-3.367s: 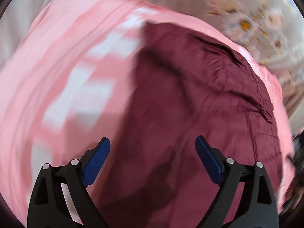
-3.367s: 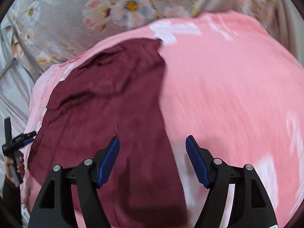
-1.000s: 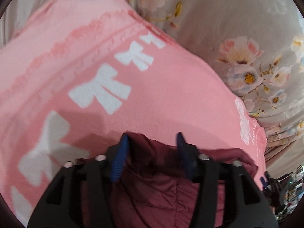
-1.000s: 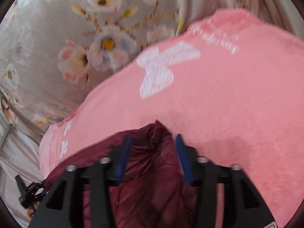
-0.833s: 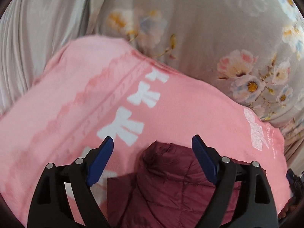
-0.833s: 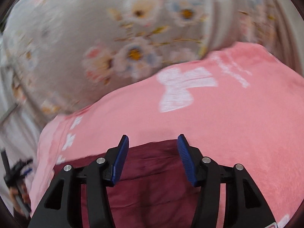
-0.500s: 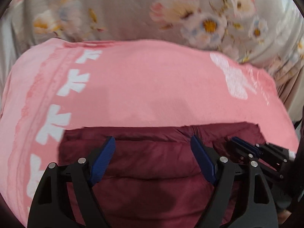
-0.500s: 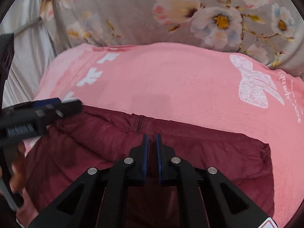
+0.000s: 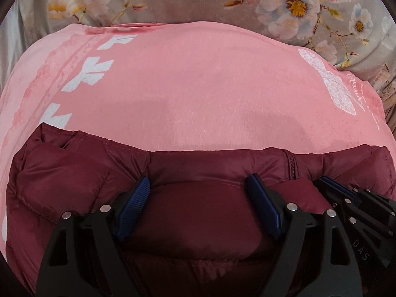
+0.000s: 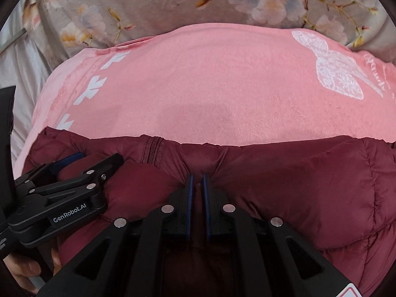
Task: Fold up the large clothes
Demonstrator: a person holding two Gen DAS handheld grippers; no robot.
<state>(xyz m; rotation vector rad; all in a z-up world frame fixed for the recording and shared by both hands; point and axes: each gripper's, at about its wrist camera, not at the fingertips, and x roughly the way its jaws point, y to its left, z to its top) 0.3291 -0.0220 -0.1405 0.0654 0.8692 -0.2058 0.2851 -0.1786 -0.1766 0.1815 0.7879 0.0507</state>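
1. Left gripper (image 9: 198, 205) points down and forward over the maroon puffer jacket (image 9: 198, 222). Its blue-padded fingers (image 9: 133, 205) stand wide apart, one on each side of a puffy fold. The pads sit against the fabric, but I cannot see a real squeeze, so it looks like no grip.
2. The left fingers have just been opening, with jacket fabric between them.
3. Right gripper (image 10: 197, 185) also tilts down and forward, just beside the left one. Its fingers (image 10: 189, 198) are almost together and pinch a small ridge of jacket fabric near the top edge, right of the zipper (image 10: 151, 152).
4. In the right wrist view the left gripper comes in from the left side, lying on the jacket. A hand (image 10: 27, 269) holds its handle at the bottom left; only some of its fingers are seen.
5. The jacket lies on a pink blanket (image 9: 198, 86) with white bow prints, at the near part of it; its top edge runs approx. straight across both views. A grey floral sheet (image 9: 173, 0) is behind the blanket.
6. Writing: "GenRobot.AI" in white on the left gripper's arm, right wrist view. "DAS" on the right gripper body, left wrist view. White script beside the big bow on the blanket is too curved to read.
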